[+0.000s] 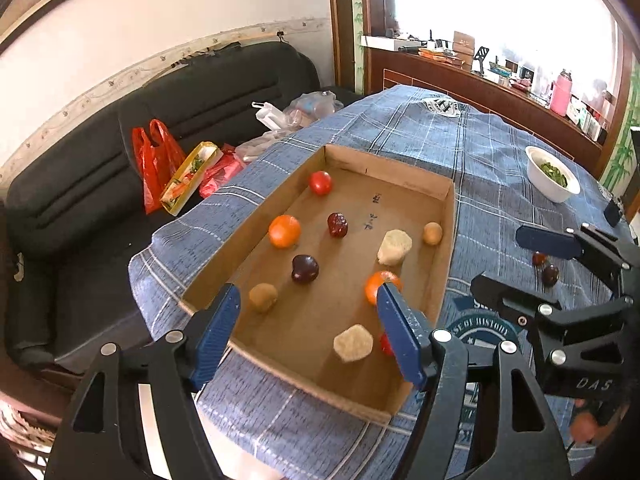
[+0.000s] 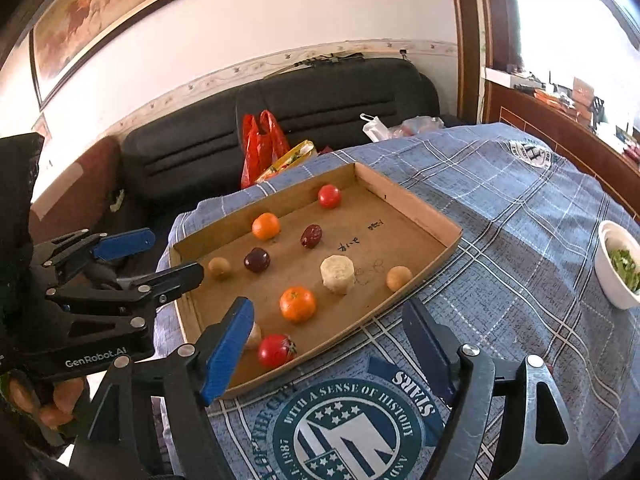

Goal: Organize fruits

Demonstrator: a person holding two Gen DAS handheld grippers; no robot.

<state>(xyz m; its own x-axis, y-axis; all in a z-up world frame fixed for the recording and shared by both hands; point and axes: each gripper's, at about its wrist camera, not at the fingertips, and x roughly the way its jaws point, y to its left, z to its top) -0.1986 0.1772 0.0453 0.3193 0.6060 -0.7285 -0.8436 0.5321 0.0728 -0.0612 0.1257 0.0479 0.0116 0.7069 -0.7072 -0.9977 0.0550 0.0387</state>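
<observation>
I take the cardboard tray (image 1: pixel 256 216) as my landmark and read across from its left side. My left gripper (image 1: pixel 310 312) hangs over the tray's near end with its jaws spread wide and nothing between them. Inside the tray, on the left, a brown fruit (image 1: pixel 263 297), a dark plum (image 1: pixel 305 268), an orange (image 1: pixel 284 231) and a red tomato (image 1: pixel 320 183) run from near to far; a dark red date (image 1: pixel 337 224) lies mid-tray. On the right side are two pale chunks (image 1: pixel 394 247), a second orange (image 2: pixel 297 304), a small brown fruit (image 1: pixel 433 233) and, in the near right corner, another tomato (image 2: pixel 276 350).

Right of the tray, on the blue cloth (image 1: pixel 500 152), two dark fruits (image 1: pixel 545 268) lie loose beside my right gripper (image 2: pixel 328 344), which is also open and empty. I judge these the next to bring in: I should drop the right jaws squarely over one, close gently since it looks soft, and set it beside its like. Farther right, a white bowl (image 1: pixel 536 172) holds chopped greens.
</observation>
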